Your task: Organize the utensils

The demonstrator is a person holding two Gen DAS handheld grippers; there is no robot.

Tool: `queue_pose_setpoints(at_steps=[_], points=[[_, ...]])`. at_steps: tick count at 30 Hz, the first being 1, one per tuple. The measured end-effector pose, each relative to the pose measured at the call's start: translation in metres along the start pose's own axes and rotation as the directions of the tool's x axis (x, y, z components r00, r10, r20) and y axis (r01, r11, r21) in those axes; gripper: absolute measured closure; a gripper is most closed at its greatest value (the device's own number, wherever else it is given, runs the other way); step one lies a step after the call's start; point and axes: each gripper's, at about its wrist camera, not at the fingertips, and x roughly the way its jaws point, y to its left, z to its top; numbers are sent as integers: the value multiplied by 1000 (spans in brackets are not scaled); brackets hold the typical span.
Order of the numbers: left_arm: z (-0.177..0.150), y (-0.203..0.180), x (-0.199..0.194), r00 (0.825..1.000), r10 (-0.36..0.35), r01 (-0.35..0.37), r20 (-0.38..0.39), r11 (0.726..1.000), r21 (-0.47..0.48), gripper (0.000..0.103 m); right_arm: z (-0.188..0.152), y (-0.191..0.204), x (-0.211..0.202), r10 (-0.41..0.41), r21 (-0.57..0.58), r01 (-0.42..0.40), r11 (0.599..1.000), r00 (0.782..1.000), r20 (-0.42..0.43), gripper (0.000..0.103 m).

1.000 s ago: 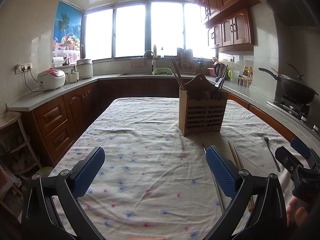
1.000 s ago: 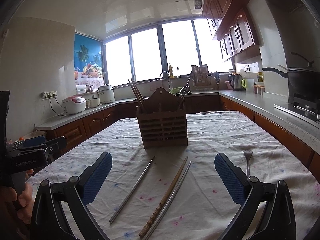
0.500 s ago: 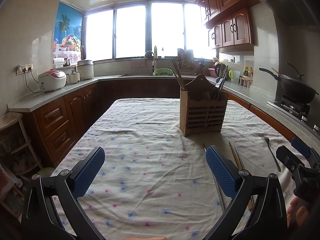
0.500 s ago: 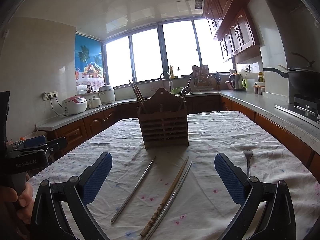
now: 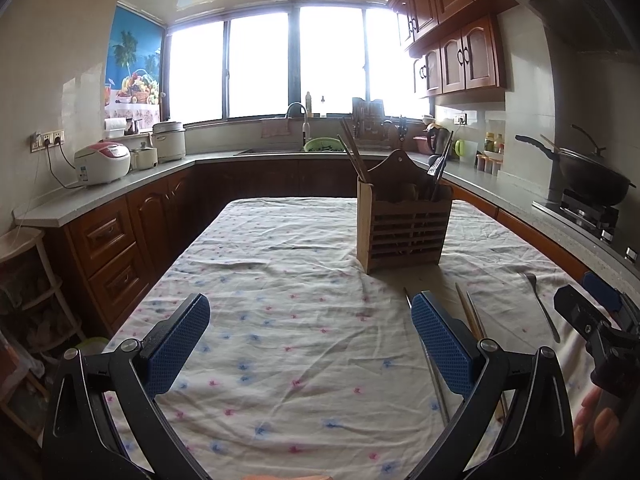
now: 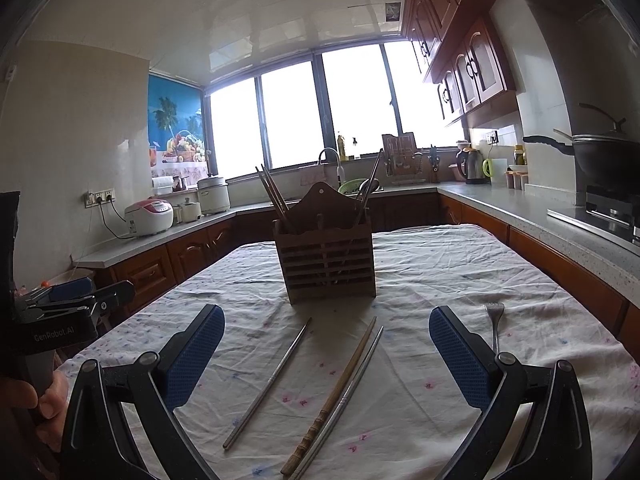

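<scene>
The right claw (image 6: pixel 326 344) hangs released above the near end of the worktop (image 6: pixel 440 264), pads spread wide with nothing between them. Straight ahead of it, inside that spread, lie three sticks on the flowered cloth: a steel chopstick (image 6: pixel 268 384) towards its left pad, then a wooden chopstick (image 6: pixel 332 394) and a second steel one (image 6: pixel 346 394) side by side, touching or almost so. All three run lengthwise away from the claw, far tips leaning in towards the holder (image 6: pixel 328 256), which stands upright along the worktop's middle with chopsticks and other utensils already in it. A fork (image 6: pixel 495 320) lies just beyond the right pad, tines pointing away, nearer the right edge.

The left claw (image 5: pixel 310 340) is likewise released and empty, over bare cloth; the sticks show only past its right pad. So the right claw looks better placed, and since the sticks lie along its line of sight, its pads would close across a stick's width.
</scene>
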Motion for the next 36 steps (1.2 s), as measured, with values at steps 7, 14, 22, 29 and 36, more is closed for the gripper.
queue_pose_setpoints(at_steps=[7,14,22,29,36], points=[[2,0,-2,1000,0,0,3,1000,1,0,0,0,0,2,-5,-2,1000,1000,5,0],[3,-1,-2,1000,4,-4,8,1000,6,0,0,1,-1,1,-3,-1,1000,1000,6,0],[3,2,-1,1000,5,-5,8,1000,-4,0,1,1,-1,5,-1,-5,1000,1000,7,0],[3,2,-1,1000,1,-1,9,1000,-4,0,1,2,-1,5,0,-5,1000,1000,7,0],[3,2,-2,1000,-2,2,10,1000,-4,0,1,2,-1,7,0,-7,1000,1000,11,0]])
